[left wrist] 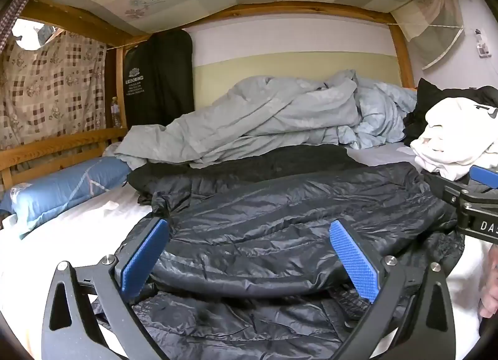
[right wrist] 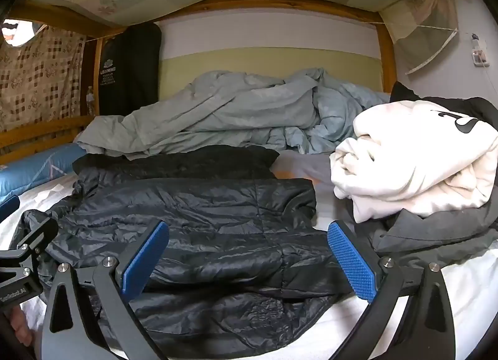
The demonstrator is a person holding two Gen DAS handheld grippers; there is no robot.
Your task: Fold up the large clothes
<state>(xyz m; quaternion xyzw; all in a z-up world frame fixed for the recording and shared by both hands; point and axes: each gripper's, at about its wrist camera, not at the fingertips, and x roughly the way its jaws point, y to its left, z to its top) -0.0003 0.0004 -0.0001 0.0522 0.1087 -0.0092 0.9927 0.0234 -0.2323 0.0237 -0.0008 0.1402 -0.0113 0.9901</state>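
Note:
A black quilted puffer jacket (left wrist: 280, 210) (right wrist: 202, 220) lies spread flat on the white bed sheet (left wrist: 77, 235), one sleeve folded across its near part. My left gripper (left wrist: 249, 254) hovers low over the jacket's near left part, open wide, and the sleeve runs between its blue pads (left wrist: 146, 254) without being pinched. My right gripper (right wrist: 249, 257) is open just as wide over the jacket's near right part. Each gripper shows in the other's view: the right gripper (left wrist: 467, 195) at the right edge, the left gripper (right wrist: 25, 251) at the left edge.
A crumpled pale blue duvet (left wrist: 280, 114) is heaped at the back. To the right, a white garment (right wrist: 411, 167) sits on a dark grey one (right wrist: 435, 232). At the left are a blue pillow (left wrist: 62, 189) and a wooden bed rail (left wrist: 56, 145). The upper bunk hangs low overhead.

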